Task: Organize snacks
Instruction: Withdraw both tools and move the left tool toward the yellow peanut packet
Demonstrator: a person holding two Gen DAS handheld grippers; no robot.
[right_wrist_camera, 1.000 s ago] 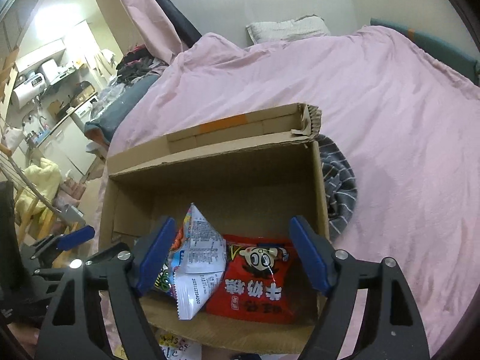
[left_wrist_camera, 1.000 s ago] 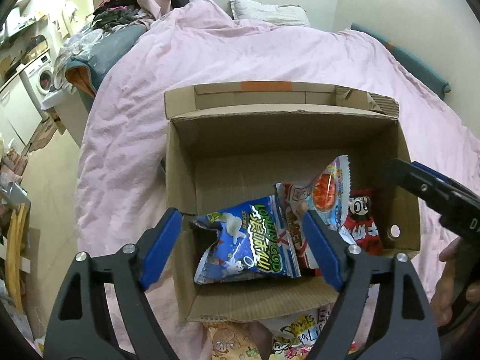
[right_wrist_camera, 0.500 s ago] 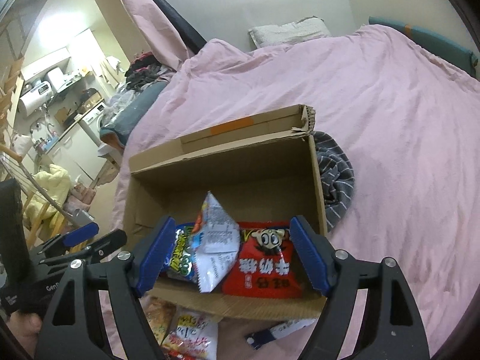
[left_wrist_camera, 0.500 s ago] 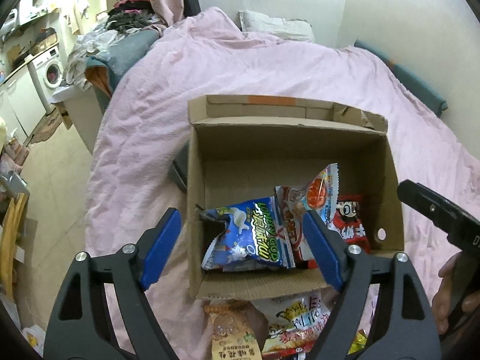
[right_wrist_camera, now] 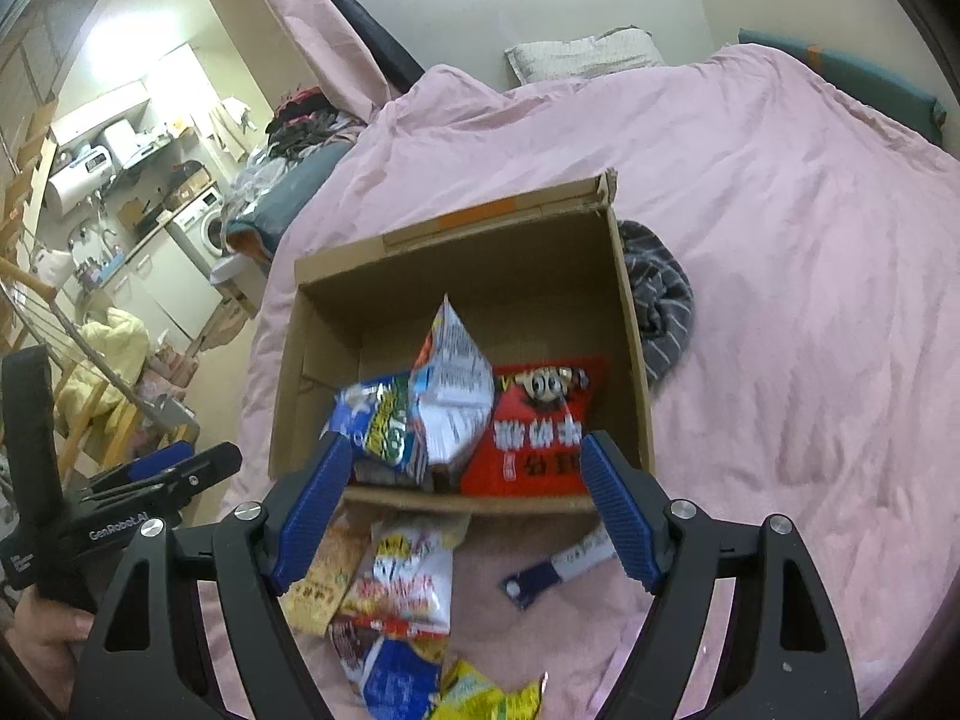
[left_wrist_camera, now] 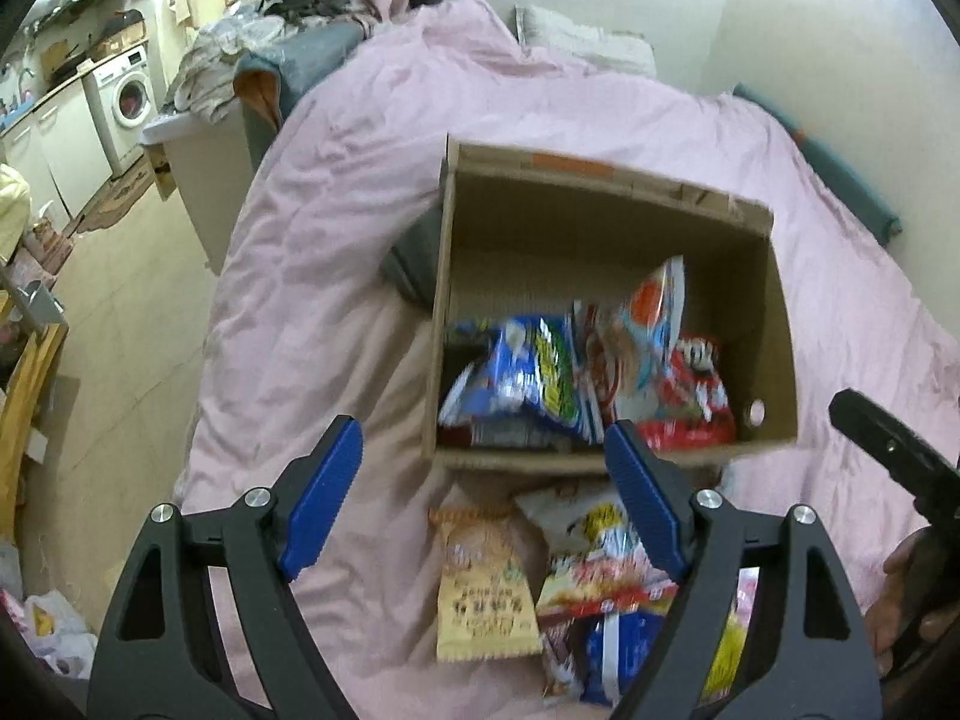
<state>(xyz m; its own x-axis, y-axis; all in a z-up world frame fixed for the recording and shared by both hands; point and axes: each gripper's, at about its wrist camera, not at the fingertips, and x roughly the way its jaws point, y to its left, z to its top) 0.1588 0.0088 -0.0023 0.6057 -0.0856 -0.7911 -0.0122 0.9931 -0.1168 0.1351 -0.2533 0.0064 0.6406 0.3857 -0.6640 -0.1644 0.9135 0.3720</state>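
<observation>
Snacks: three bags in the cardboard box (right_wrist_camera: pixel 630 324) on the pink bedspread (right_wrist_camera: pixel 780 240); a loose pile (right_wrist_camera: pixel 396 588) before it. Left gripper (left_wrist_camera: pixel 483 504) and right gripper (right_wrist_camera: pixel 465 504): jaws spread, empty. Risk: slick, overlapping bags, one pinch may drag two.

The right gripper (right_wrist_camera: pixel 465 507) is held with its jaws wide apart and nothing between them. Beyond the jaws a cardboard box (right_wrist_camera: pixel 627 312) is seen holding a red snack bag (right_wrist_camera: pixel 534 426). Below the jaws, loose snack packets (right_wrist_camera: pixel 408 576) are spread on the pink bed cover (right_wrist_camera: pixel 780 240).
</observation>
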